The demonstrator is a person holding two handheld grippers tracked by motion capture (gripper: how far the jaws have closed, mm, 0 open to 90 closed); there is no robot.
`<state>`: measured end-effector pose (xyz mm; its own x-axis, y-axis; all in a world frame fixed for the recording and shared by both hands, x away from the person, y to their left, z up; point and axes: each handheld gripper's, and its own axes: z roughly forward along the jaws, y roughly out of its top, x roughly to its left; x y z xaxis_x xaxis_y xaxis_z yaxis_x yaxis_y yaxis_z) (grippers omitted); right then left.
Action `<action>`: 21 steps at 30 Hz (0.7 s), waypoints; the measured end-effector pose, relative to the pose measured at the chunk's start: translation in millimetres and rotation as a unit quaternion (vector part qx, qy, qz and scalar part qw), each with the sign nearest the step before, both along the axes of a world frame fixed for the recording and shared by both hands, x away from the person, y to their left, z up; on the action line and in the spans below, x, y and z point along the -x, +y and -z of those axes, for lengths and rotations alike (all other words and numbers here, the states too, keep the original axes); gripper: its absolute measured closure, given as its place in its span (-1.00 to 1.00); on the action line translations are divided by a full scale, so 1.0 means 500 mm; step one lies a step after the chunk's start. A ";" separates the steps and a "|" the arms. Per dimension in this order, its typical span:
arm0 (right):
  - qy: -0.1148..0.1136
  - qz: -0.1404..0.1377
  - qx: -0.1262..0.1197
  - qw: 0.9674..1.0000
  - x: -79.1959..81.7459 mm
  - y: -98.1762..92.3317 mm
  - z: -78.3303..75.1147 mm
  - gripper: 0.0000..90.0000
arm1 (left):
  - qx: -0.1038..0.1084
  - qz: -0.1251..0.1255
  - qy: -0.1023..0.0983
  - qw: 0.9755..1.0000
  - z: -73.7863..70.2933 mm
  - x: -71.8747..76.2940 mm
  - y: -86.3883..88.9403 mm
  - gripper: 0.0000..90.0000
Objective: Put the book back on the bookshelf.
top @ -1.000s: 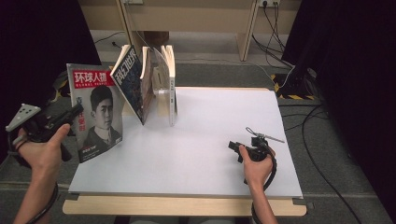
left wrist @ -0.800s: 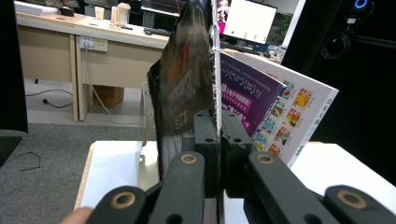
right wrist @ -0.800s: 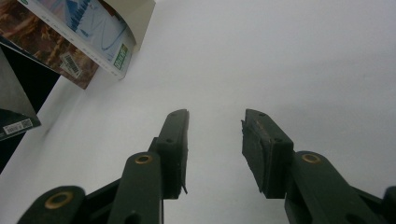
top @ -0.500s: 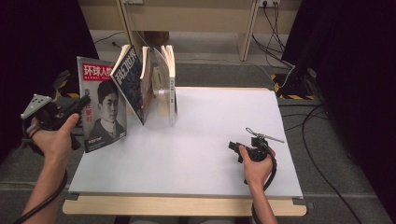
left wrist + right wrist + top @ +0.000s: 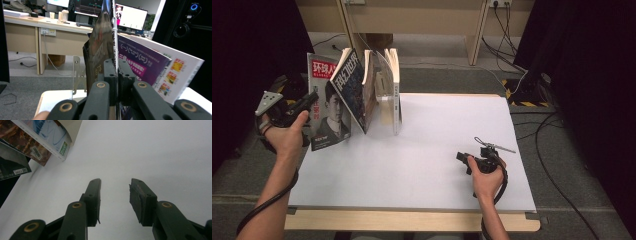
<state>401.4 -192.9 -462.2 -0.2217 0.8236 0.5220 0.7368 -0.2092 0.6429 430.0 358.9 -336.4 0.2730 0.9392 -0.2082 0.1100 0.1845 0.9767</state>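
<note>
The jaws of the left gripper (image 5: pixel 117 75) are clamped on the edge of a thin glossy magazine with a red masthead and a portrait on its cover (image 5: pixel 326 107), which is held upright at the left edge of the white worktop (image 5: pixel 432 150). Against the earlier high views, this magazine has been carried to the right, toward the row of upright books and magazines (image 5: pixel 374 90) leaning in a clear stand at the worktop's back left; it is now just beside the dark-covered one at the row's left end, and whether the two touch cannot be told. From this it is judged that the magazine is being added to the row and that only the last closing-in and the release remain. The jaws of the right gripper (image 5: pixel 115 195) stand apart with nothing between them, low over the bare worktop near its right front, where no shift is seen.
</note>
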 end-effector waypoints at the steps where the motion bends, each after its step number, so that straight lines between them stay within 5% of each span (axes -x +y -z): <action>1: 0.000 0.000 0.000 1.000 0.000 0.000 0.000 0.35 | -0.002 0.000 -0.002 1.000 0.005 -0.006 -0.001 0.93; 6: -0.001 0.000 0.002 1.000 -0.001 0.000 0.001 0.35 | 0.005 -0.006 -0.009 1.000 0.021 -0.018 -0.005 0.93; 10: 0.003 0.000 0.000 1.000 0.000 0.002 0.000 0.35 | -0.024 -0.020 -0.012 0.999 0.018 -0.016 -0.007 0.92; 16: 0.002 -0.003 0.002 1.000 0.001 0.004 0.002 0.34 | -0.023 -0.026 0.066 0.997 0.033 -0.023 0.001 0.87; 21: 0.004 -0.002 0.001 1.000 0.001 0.003 0.003 0.33 | -0.010 -0.042 0.087 0.995 0.058 -0.026 0.009 0.83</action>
<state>401.1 -191.7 -463.6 -0.2200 0.8237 0.5226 0.7431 -0.2056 0.6368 443.2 363.5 -365.6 0.1556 0.9615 -0.2265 0.2629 0.1807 0.9478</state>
